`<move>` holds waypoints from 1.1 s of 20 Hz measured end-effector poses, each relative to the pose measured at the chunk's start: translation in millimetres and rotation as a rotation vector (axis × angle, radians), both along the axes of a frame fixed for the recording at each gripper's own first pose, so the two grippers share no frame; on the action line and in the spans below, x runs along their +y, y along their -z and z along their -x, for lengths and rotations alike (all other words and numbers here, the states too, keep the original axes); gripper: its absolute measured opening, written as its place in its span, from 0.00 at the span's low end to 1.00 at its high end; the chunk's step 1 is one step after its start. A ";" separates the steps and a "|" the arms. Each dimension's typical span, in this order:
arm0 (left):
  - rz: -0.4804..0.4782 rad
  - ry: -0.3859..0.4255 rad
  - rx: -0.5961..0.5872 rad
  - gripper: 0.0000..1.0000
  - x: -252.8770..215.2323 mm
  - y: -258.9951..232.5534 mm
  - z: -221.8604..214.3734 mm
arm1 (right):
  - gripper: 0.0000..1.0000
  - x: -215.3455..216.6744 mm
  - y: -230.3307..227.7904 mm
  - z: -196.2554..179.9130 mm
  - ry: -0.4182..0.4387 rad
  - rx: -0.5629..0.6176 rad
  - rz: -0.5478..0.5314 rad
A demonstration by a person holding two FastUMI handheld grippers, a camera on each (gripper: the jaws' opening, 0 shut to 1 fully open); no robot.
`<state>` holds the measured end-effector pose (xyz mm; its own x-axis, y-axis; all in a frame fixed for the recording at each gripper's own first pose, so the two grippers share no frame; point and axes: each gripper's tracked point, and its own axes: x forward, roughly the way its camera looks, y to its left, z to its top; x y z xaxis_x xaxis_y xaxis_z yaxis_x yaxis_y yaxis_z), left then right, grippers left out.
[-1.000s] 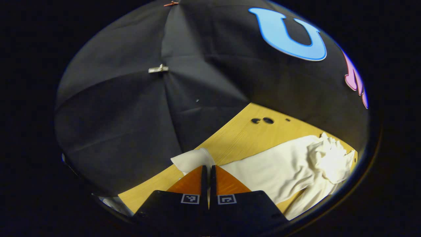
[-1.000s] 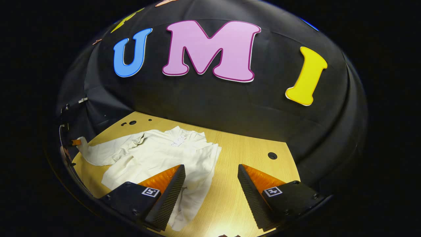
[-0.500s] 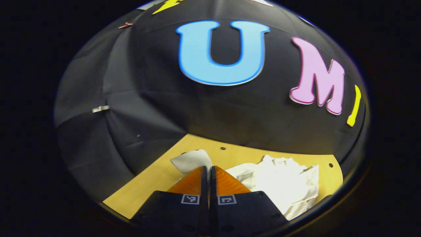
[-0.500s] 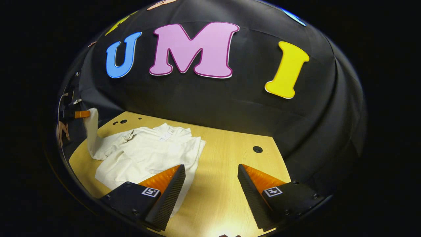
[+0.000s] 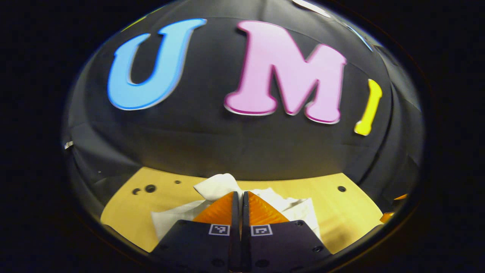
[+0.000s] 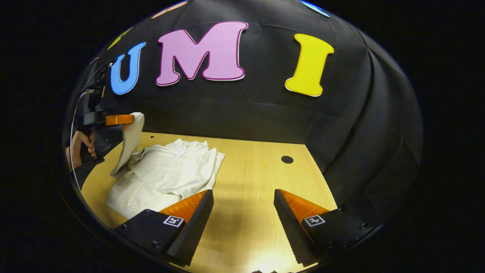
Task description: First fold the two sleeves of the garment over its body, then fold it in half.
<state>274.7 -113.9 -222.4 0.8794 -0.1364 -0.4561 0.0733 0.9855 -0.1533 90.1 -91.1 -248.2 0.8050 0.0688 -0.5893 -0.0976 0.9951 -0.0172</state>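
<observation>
Left gripper [image 5: 241, 197] is clamped on the sleeve [image 5: 218, 186], lifted so it can swing over the shirt [image 6: 170, 170]. Right gripper [image 6: 242, 212] hangs released above the bench [image 6: 257, 167], out of the way.

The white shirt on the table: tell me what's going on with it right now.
A person is folding the white shirt on the wooden table. The left claw is shut on the sleeve, holding it up above the shirt's body. The right claw hangs open over the table beside the shirt, holding nothing.
</observation>
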 end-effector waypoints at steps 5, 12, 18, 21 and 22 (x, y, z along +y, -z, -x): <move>0.080 0.166 0.041 0.06 -106.0 36.3 -10.1 | 0.98 -14.1 12.9 -4.7 0.051 0.015 -0.056; 0.178 0.219 0.062 0.55 -145.0 49.8 5.2 | 0.99 -1.8 32.3 -5.5 0.098 0.074 -0.196; 0.042 0.156 0.114 0.97 -58.7 52.1 62.1 | 0.99 47.5 43.0 19.0 0.001 0.129 -0.181; -0.033 0.117 0.169 0.97 -4.4 56.7 101.9 | 0.99 80.6 52.3 37.9 -0.041 0.171 -0.188; -0.054 0.103 0.183 0.97 11.4 58.2 114.2 | 0.99 90.1 55.4 44.7 -0.053 0.186 -0.187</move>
